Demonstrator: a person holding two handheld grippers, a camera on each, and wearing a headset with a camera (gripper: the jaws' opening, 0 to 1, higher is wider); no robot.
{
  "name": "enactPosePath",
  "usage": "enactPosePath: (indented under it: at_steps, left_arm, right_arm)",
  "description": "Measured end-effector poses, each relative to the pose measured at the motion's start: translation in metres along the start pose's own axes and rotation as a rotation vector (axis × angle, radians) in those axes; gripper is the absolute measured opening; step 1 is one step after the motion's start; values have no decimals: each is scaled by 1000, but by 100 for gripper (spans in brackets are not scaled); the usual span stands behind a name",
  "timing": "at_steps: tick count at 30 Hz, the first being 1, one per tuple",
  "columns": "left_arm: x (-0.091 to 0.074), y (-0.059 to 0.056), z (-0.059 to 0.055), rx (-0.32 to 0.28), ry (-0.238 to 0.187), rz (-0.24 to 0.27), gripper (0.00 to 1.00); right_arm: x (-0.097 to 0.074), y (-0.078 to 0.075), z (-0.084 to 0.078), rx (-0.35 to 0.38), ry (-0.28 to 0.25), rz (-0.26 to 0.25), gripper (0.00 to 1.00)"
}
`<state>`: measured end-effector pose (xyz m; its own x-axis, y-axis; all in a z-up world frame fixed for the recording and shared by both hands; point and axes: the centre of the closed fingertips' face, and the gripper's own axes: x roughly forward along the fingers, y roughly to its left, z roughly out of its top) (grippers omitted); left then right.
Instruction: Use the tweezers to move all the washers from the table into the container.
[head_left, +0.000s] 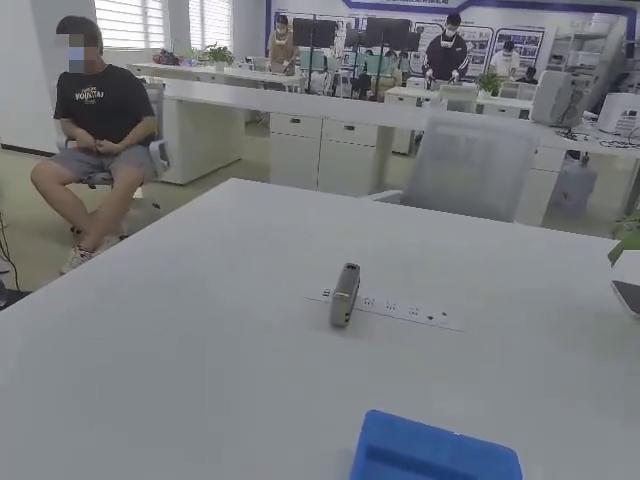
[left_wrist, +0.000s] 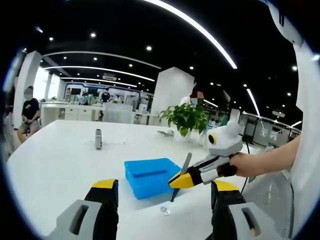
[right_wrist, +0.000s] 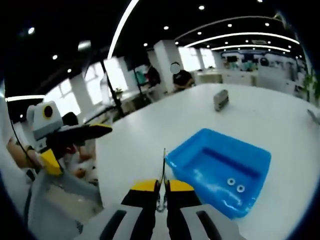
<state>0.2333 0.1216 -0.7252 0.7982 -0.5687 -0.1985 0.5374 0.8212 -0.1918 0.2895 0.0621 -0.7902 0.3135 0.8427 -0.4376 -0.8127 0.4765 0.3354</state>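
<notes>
1. The left claw (left_wrist: 165, 186) is near the person. It is wide open and has nothing in it.
2. The right claw (right_wrist: 162, 188) is squeezed almost closed around the tweezers (right_wrist: 163, 167). The thin tweezers stick out in front of it.
3. Two tiny loose washers (left_wrist: 164, 210) lie on the white worktop (left_wrist: 60, 165). They are just in front of the near edge of the blue container (right_wrist: 210, 162).
4. In the left gripper view, the tweezers' tip points down beside the near right corner of the blue container. It is close to the loose washers. I cannot tell if the tip touches the worktop.
5. The blue container sits flat on the worktop, a bit to the right of the middle. Two inside washers (right_wrist: 235, 185) lie side by side on its floor, near one corner.
6. Farther away, past the blue container, a small gray block (head_left: 344, 294) stands on the worktop. It is well apart from the blue container.
7. At the far edge of the worktop there is a gray chair (head_left: 470, 165).
8. Far off on the left, a person (head_left: 100, 120) sits with hands in lap.
9. A green leafy plant (left_wrist: 186, 117) stands far away on the right side of the worktop.
</notes>
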Motion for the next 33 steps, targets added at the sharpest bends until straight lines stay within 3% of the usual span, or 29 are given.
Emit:
enactPosePath:
  at_steps: [2, 8, 14, 20, 33]
  left_arm:
    - [0, 0, 0, -1, 1, -1, 77]
    - [0, 0, 0, 0, 0, -1, 77]
    - [1, 0, 0, 1, 2, -2, 77]
    - [1, 1, 0, -1, 0, 0, 76]
    - [0, 2, 0, -5, 2, 1, 76]
  right_arm:
    - [-4, 5, 9, 29, -13, 41, 3]
    - [-14, 6, 36, 32, -38, 57, 3]
    - [-12, -10, 54, 9, -59, 44, 3]
    - [-1, -40, 60, 17, -74, -20, 3]
    - [26, -80, 40, -78, 46, -130, 3]
